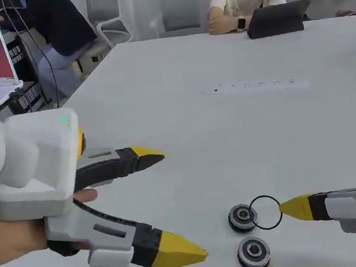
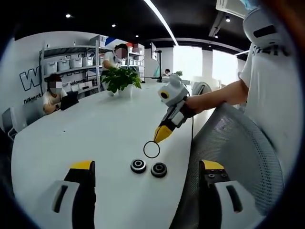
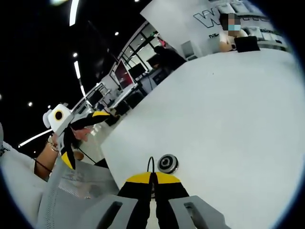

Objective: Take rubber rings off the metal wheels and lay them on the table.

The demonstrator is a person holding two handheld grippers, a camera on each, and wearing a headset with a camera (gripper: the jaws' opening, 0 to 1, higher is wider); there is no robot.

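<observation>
1. The table [image 1: 240, 120]: a broad white surface, with bare space on every side of the work near its front edge.
2. The left gripper [image 1: 182, 203]: its jaws are spread wide and hold nothing. It stands well apart from the wheels, on their left.
3. The right gripper [image 1: 288, 208]: its jaws are closed tip to tip, pinching the ring's band. It is the nearer gripper, pointing at the wheels from their right.
4. The metal wheels: the far wheel [image 1: 243, 217] and the near wheel [image 1: 254, 253] lie flat, just beside each other. Whether either wears a ring cannot be told.
5. The rubber ring [image 1: 263, 196]: a thin black loop, free of any wheel, extending from the right gripper's tip toward the far wheel. It overlaps that wheel's edge in the head view. Contact with the table cannot be told. Laying it flat probably calls for bare table clear of both wheels.
</observation>
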